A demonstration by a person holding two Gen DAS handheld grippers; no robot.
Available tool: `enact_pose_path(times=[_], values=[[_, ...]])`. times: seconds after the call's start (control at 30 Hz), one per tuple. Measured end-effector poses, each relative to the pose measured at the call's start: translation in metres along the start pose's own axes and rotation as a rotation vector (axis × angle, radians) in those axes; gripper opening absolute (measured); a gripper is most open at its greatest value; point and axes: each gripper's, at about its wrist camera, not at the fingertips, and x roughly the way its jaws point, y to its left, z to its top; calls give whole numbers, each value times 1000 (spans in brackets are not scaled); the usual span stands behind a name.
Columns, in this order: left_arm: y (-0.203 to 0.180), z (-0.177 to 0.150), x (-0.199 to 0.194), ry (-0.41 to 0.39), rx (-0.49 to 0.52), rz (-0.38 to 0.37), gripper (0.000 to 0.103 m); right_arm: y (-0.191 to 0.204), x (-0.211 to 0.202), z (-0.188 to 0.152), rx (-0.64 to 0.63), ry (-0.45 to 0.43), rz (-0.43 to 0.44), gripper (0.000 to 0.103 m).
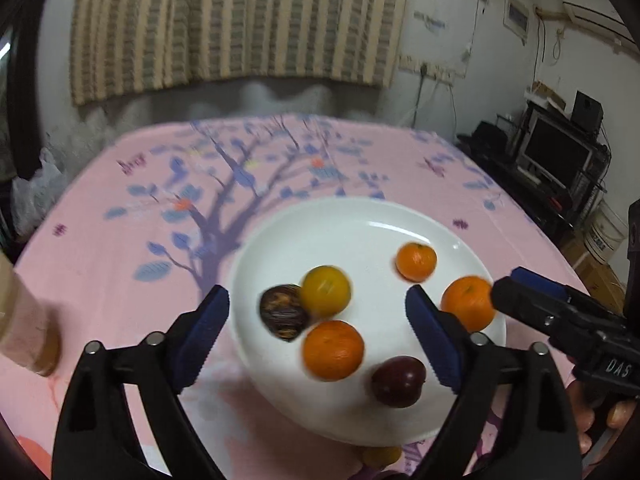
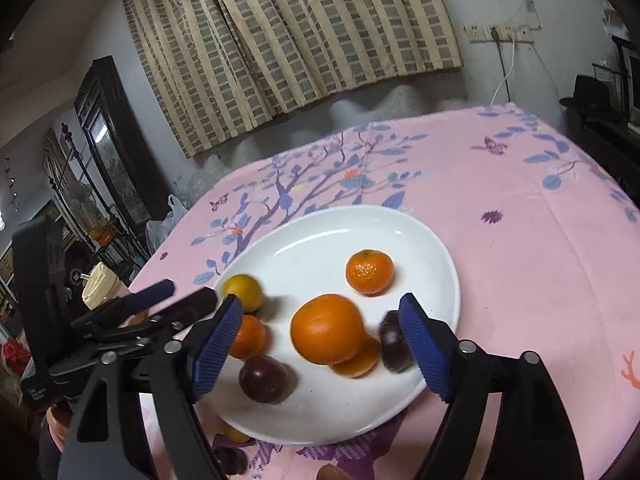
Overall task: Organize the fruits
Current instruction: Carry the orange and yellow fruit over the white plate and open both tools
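Note:
A white plate (image 1: 360, 216) (image 2: 320, 236) lies on the pink cloth and holds several fruits. In the left wrist view I see oranges (image 1: 333, 350) (image 1: 416, 261) (image 1: 467, 302), a yellow fruit (image 1: 325, 290), a dark blurred fruit (image 1: 283, 312) and a dark plum (image 1: 398, 381). In the right wrist view a big orange (image 2: 327, 329) sits mid-air or on the plate between my fingers, blurred, with a plum (image 2: 263, 378) and a dark fruit (image 2: 394, 341) beside it. My left gripper (image 1: 317, 330) is open over the plate. My right gripper (image 2: 320, 346) is open too; it also shows in the left wrist view (image 1: 528, 292).
A jar with a cream lid (image 2: 100, 280) stands at the table's left edge. A yellow fruit (image 1: 382, 455) and a dark fruit (image 2: 230, 460) lie on the cloth by the plate's near rim. Shelves and a monitor (image 1: 556, 152) stand beyond the table.

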Motion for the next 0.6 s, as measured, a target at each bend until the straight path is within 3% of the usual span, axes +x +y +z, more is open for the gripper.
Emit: enact_pose_path(times=[0.03,0.13,0.33,0.6], values=[[3,-2,-8,-14,1,7,96,2,-5,0,-5,-10,9,85],[13,-14,-22,-25,-4,17,98,2,-15,-7,7,5,52,89],[31,-46,-35,57,1,43,98,8,-31,-30,29,68,62,89],[49,-71,-66,82,-46,0,98,9,-69,-79,3,100,81,89]])
